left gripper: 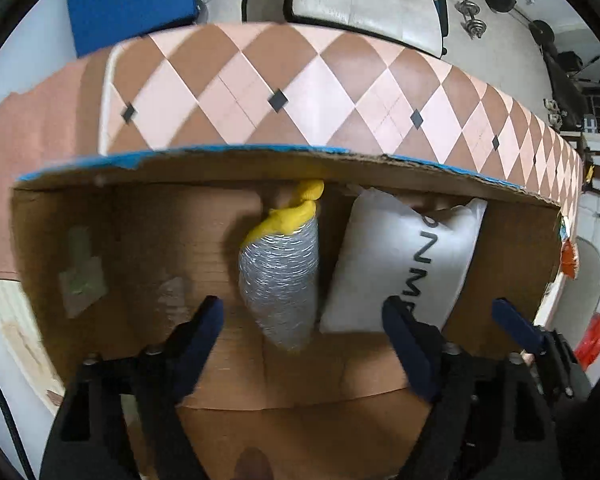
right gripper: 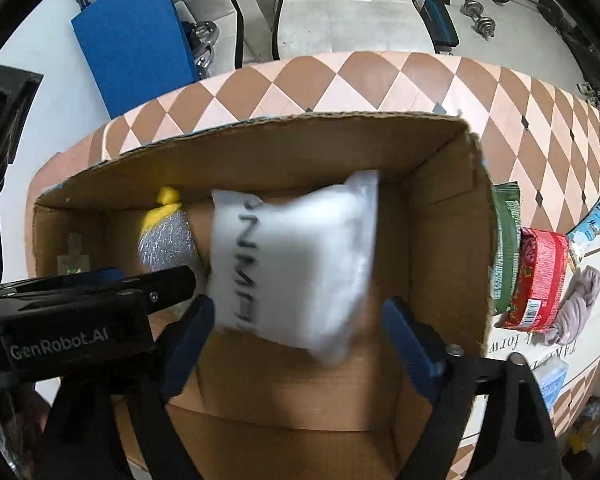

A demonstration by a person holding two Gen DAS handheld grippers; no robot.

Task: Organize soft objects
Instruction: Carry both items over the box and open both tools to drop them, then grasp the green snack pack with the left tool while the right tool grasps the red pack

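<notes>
An open cardboard box (left gripper: 180,176) (right gripper: 448,216) stands on the checked tablecloth. Inside lie a silver mesh pouch with a yellow knotted top (left gripper: 280,276) (right gripper: 166,246) and a white pillow bag with black letters (left gripper: 396,260) (right gripper: 300,256). My left gripper (left gripper: 300,336) is open and empty over the box, just in front of the pouch; it also shows in the right wrist view (right gripper: 112,292). My right gripper (right gripper: 300,332) is open, its fingers (right gripper: 408,340) either side of the blurred white bag without touching it. The right gripper's finger (left gripper: 516,326) shows in the left wrist view.
Right of the box lie a green packet (right gripper: 506,248), a red packet (right gripper: 540,280), a grey cloth (right gripper: 580,304) and a small tube (right gripper: 592,228). A blue board (right gripper: 136,36), a white seat (right gripper: 340,4) and dumbbells (right gripper: 480,16) are on the floor beyond the table.
</notes>
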